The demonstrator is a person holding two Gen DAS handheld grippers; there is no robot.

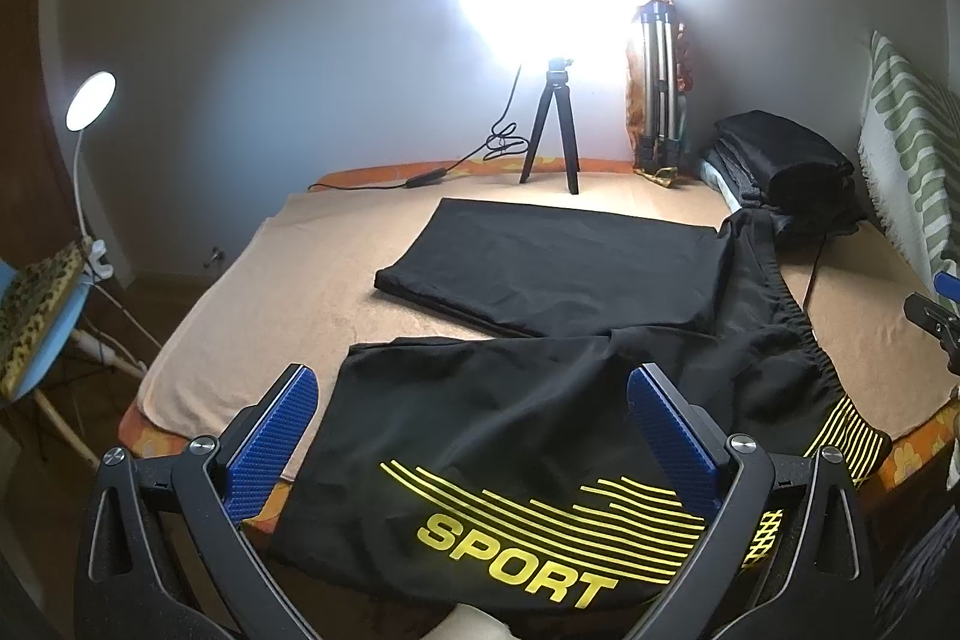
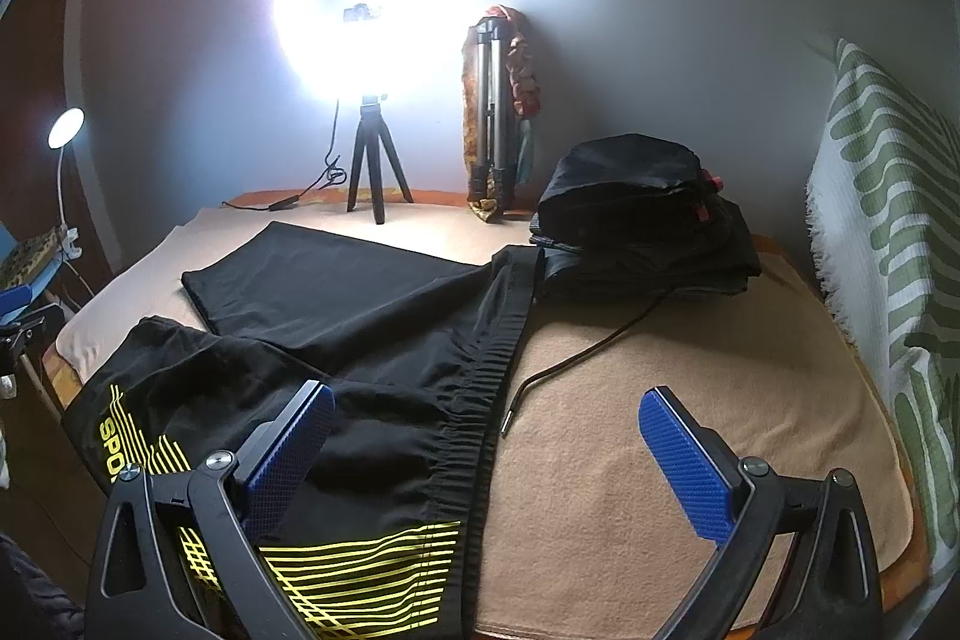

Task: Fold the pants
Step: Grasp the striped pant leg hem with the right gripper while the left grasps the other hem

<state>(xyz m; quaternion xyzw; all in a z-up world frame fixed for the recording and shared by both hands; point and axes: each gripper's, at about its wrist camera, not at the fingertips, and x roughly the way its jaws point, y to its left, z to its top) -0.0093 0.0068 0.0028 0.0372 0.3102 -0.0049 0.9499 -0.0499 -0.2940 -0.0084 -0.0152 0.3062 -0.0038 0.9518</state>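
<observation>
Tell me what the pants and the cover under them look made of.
Pants: thin, smooth synthetic, probably polyester; faint sheen, soft drape, gathered elastic waistband, yellow print that looks applied on top.
Cover: peach, matte, fuzzy nap, likely fleece or terry; cannot tell which.

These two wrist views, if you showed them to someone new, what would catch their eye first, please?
First the glaring ring light on its small tripod at the far wall, washing out the middle of both views. Next the black pants spread across the tan blanket, with the yellow SPORT print on the near leg. Both the left gripper and the right gripper are open above the near edge, holding nothing.
</observation>
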